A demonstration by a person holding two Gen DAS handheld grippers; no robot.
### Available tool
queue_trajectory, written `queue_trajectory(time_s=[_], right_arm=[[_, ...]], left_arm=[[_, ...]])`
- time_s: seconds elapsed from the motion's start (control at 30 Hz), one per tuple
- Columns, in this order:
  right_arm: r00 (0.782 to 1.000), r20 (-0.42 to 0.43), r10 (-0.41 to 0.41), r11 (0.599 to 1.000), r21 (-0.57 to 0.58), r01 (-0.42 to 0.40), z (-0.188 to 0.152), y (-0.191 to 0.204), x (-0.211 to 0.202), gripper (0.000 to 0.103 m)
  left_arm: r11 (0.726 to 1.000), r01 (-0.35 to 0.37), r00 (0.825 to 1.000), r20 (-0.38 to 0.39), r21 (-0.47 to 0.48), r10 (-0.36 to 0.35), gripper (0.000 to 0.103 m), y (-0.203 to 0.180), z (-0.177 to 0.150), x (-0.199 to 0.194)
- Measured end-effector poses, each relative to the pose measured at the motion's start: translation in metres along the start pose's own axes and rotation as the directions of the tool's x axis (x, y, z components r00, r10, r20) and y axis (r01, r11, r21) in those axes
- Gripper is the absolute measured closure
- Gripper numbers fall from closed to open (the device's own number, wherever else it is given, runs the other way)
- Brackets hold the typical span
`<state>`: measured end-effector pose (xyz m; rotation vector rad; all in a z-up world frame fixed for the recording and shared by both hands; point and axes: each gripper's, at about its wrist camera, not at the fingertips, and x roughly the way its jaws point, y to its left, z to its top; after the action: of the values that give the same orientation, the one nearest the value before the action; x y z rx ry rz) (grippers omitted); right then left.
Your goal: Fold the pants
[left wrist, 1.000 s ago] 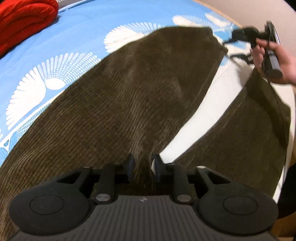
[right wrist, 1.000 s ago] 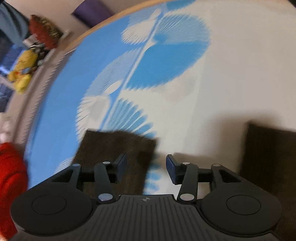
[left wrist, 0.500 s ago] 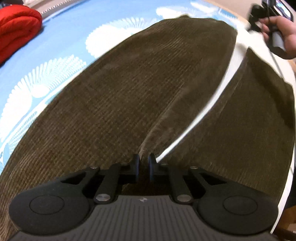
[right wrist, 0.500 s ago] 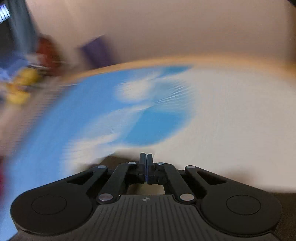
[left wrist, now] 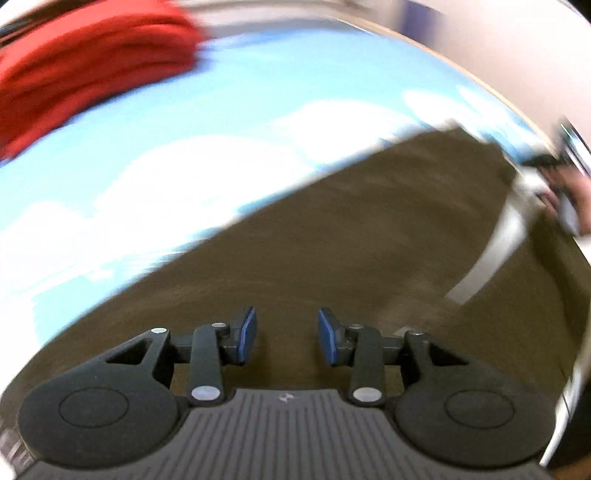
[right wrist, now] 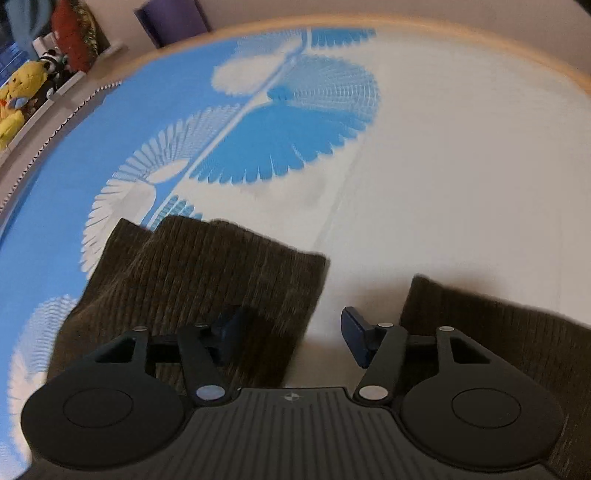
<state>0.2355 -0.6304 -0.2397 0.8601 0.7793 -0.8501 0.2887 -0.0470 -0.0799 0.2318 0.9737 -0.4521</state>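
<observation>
Brown corduroy pants [left wrist: 369, 236] lie spread on a blue and white patterned bedspread [left wrist: 221, 122]. My left gripper [left wrist: 287, 334] hovers over the upper part of the pants, its jaws opening with nothing pinched between them. In the right wrist view both leg ends show: the left leg cuff [right wrist: 207, 266] and the right leg cuff [right wrist: 498, 332], a white strip of cover between them. My right gripper [right wrist: 291, 334] hangs over the inner edge of the left cuff, jaws opening, gripping nothing. A hand holding that gripper [left wrist: 569, 199] appears at the left wrist view's right edge.
A folded red blanket [left wrist: 85, 70] lies at the far left of the bed. Plush toys [right wrist: 22, 88] and a purple object [right wrist: 173, 18] sit beyond the bed's wooden rim [right wrist: 480, 37]. White cover stretches beyond the cuffs.
Both grippers went from shut half a second ago to apart. The left gripper swung left, bringing the red blanket into view. The right gripper tipped back down over the leg cuffs.
</observation>
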Motion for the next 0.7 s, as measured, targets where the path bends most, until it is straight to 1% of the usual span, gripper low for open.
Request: queue_trajectory(time_s=[0.03,0.07,0.13,0.17,0.23,0.3,0.33,0.37,0.4,0.43,0.47,0.5,0.53,0.6,0.63,0.7], right_arm=[[0.999,0.018,-0.033,0.998,-0.045,0.034,-0.002,0.007,0.000,0.071],[0.999,0.034,-0.040,0.997,-0.068,0.042,-0.005,0.011,-0.001,0.094],[0.998,0.050,-0.045,0.998,-0.042,0.048,-0.007,0.008,-0.003,0.095],[0.996,0.058,-0.070,0.997,-0.023,0.071,-0.007,0.004,-0.007,0.096],[0.988,0.085,-0.132,0.991,0.016,0.132,-0.006,-0.006,-0.016,0.096],[0.976,0.086,-0.202,0.979,0.027,0.200,-0.007,-0.015,-0.016,0.096],[0.975,0.066,-0.210,0.978,0.026,0.209,-0.008,-0.020,-0.013,0.096],[0.979,0.058,-0.197,0.980,0.032,0.196,-0.008,-0.024,-0.012,0.094],[0.980,0.057,-0.190,0.982,0.036,0.188,-0.007,-0.024,-0.012,0.090],[0.982,0.053,-0.180,0.984,0.030,0.178,-0.006,-0.023,-0.012,0.089],[0.983,0.051,-0.178,0.984,0.008,0.177,-0.006,-0.019,-0.014,0.079],[0.982,0.063,-0.175,0.984,-0.006,0.176,-0.006,-0.015,-0.017,0.072],[0.983,0.084,-0.162,0.987,-0.002,0.163,-0.006,-0.014,-0.024,0.070],[0.981,0.123,-0.149,0.989,0.017,0.148,-0.006,-0.010,-0.041,0.065],[0.982,0.137,-0.127,0.992,0.017,0.126,-0.005,-0.008,-0.050,0.065],[0.984,0.170,-0.048,0.999,-0.005,0.050,-0.006,-0.001,-0.074,0.065]], left_arm=[[0.997,-0.046,0.999,0.011,-0.055,0.046,0.062,0.019,-0.002,-0.007],[0.988,-0.101,0.994,0.019,-0.117,0.103,0.062,0.042,-0.006,-0.014],[0.961,-0.177,0.983,0.015,-0.212,0.184,0.062,0.078,-0.014,-0.026],[0.938,-0.221,0.973,0.003,-0.267,0.230,0.062,0.100,-0.022,-0.032],[0.894,-0.286,0.956,-0.039,-0.344,0.291,0.062,0.134,-0.033,-0.040],[0.858,-0.320,0.946,-0.084,-0.403,0.313,0.062,0.166,-0.049,-0.047],[0.844,-0.331,0.942,-0.103,-0.423,0.318,0.058,0.180,-0.055,-0.051],[0.829,-0.342,0.939,-0.123,-0.442,0.321,0.055,0.193,-0.065,-0.055],[0.818,-0.344,0.938,-0.136,-0.461,0.318,0.047,0.205,-0.075,-0.059],[0.810,-0.339,0.940,-0.146,-0.479,0.307,0.039,0.216,-0.084,-0.061],[0.801,-0.332,0.943,-0.157,-0.499,0.293,0.036,0.227,-0.096,-0.061],[0.788,-0.326,0.945,-0.168,-0.523,0.280,0.034,0.238,-0.106,-0.061],[0.774,-0.320,0.947,-0.173,-0.546,0.270,0.034,0.245,-0.113,-0.061],[0.748,-0.287,0.958,-0.167,-0.598,0.234,0.033,0.261,-0.131,-0.058],[0.742,-0.267,0.964,-0.163,-0.615,0.212,0.033,0.265,-0.137,-0.055],[0.740,-0.222,0.975,-0.138,-0.635,0.174,0.032,0.269,-0.144,-0.050]])
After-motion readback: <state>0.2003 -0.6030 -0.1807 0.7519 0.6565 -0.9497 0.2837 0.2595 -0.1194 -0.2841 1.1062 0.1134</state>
